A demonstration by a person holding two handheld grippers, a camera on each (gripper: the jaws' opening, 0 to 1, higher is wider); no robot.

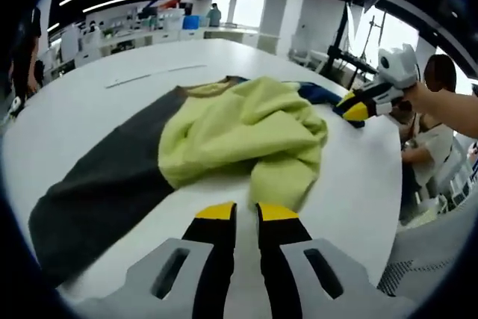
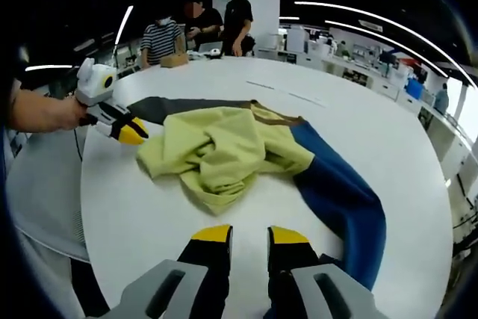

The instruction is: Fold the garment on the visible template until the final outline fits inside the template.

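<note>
The garment (image 1: 239, 136) lies on the white table (image 1: 112, 72), a long-sleeved top w/ a yellow-green body bunched up in the middle, one dark grey sleeve (image 1: 104, 184) & one blue sleeve (image 2: 336, 192) stretched out to opposite sides, so its long axis runs sleeve tip to sleeve tip. In the left gripper view the left gripper (image 1: 246, 211) sits at the near edge of the table, just short of the rumpled yellow hem, jaws narrow w/ a thin gap, holding nothing; the grey sleeve runs off down-left of it. In the right gripper view the right gripper (image 2: 250, 233) is over bare table, jaws a bit apart, empty; the yellow heap is straight ahead & the blue sleeve runs down the right side, its cuff end close beside the jaws. The two grippers face each other across the garment, each seen small in the other's view near the far edge of the cloth, the left gripper by the grey sleeve and the right by the blue. Collar w/ brown trim (image 2: 276, 116) sits about mid-length. So left is nearer grey sleeve, right nearer blue. No template outline can be made out under the cloth. Body is crumpled, prob needs flattening before any fold
</note>
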